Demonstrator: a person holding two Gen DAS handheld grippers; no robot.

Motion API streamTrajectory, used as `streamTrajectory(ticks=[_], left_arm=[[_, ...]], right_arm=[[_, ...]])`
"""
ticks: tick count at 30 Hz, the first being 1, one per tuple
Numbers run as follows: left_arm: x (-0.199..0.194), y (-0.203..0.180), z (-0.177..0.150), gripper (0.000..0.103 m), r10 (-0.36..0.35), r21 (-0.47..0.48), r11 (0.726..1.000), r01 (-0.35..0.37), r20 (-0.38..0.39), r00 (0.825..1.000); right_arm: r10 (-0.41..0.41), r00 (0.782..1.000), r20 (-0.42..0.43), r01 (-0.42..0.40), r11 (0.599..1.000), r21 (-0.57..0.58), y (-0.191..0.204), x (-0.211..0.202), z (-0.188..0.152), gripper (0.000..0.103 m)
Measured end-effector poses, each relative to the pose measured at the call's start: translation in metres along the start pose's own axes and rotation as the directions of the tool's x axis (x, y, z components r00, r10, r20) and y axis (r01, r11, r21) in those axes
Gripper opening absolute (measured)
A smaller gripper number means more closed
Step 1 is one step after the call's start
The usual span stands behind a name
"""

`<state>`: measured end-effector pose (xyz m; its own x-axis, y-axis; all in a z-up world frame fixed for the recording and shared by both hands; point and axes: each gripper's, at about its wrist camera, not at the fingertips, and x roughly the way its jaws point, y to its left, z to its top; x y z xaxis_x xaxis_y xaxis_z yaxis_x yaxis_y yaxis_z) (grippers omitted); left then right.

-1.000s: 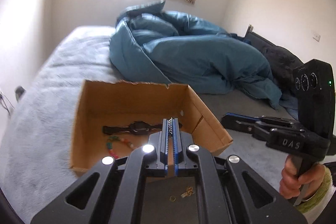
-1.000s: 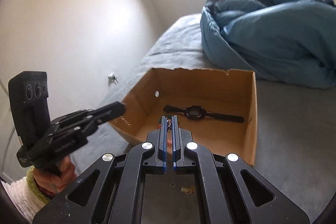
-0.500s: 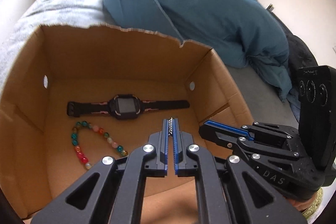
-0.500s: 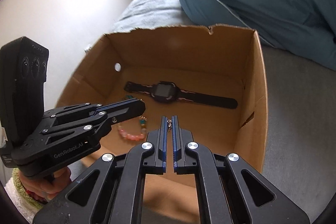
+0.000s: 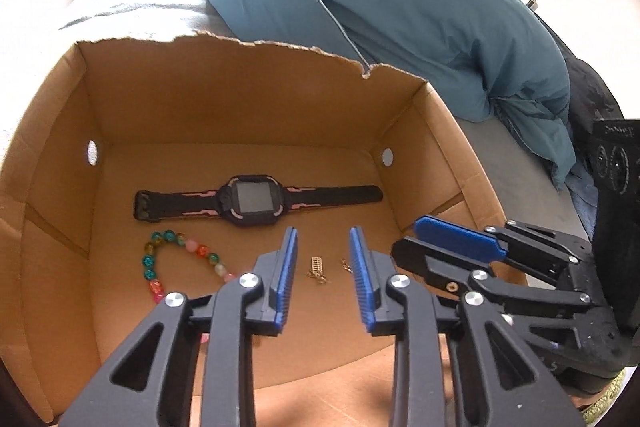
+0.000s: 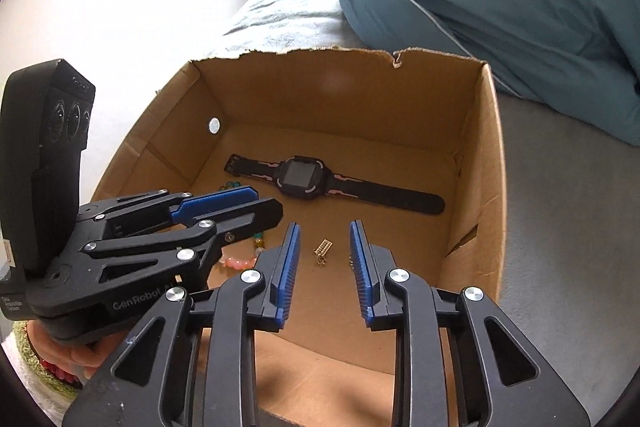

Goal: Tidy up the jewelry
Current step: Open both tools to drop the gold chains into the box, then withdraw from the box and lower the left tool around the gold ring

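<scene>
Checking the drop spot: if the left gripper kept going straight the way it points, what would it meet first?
Probably the small gold earring lying on the cardboard box floor between the open left gripper fingers; depth is uncertain.

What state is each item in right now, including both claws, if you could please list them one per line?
Left claw: open, empty, over the box floor.
Right claw: open, empty.
Cardboard box: open-topped, back rim torn.
Watch: lying flat, strap stretched out, screen dark.
Bead bracelet: lying in a curve on the floor.
Gold earring: lying loose between the left claw's fingers.
Second gold piece: loose beside it, partly hidden.
Duvet: crumpled on the bed.
</scene>
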<state>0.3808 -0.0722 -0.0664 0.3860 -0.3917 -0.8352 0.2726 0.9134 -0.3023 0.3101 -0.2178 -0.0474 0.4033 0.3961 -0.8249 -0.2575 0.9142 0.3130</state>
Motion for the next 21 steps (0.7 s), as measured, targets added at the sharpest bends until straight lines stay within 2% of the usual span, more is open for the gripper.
streamTrajectory(ticks=[4,8,10,17,21], left_arm=[[-0.016,-0.005,-0.002,0.026,0.017,0.021,1.000,-0.018,0.049,0.999],[-0.043,-0.009,-0.010,0.026,0.029,0.043,0.998,-0.034,0.117,0.993],[-0.058,-0.012,-0.018,0.026,0.037,0.059,0.997,-0.046,0.151,0.988],[-0.111,-0.019,-0.069,0.026,0.048,0.127,0.988,-0.083,0.260,0.964],[-0.129,-0.022,-0.104,0.027,0.046,0.164,0.982,-0.097,0.290,0.956]], right_arm=[[-0.010,0.999,0.039,0.010,1.000,-0.004,0.002,-0.017,-0.002,0.031],[-0.011,0.994,0.105,0.012,1.000,-0.012,0.006,-0.045,-0.010,0.041],[-0.014,0.990,0.139,0.017,1.000,-0.021,0.008,-0.060,-0.018,0.041],[-0.004,0.971,0.239,0.014,0.999,-0.041,0.013,-0.108,-0.065,0.044],[0.011,0.959,0.285,0.002,0.999,-0.046,0.017,-0.129,-0.101,0.044]])
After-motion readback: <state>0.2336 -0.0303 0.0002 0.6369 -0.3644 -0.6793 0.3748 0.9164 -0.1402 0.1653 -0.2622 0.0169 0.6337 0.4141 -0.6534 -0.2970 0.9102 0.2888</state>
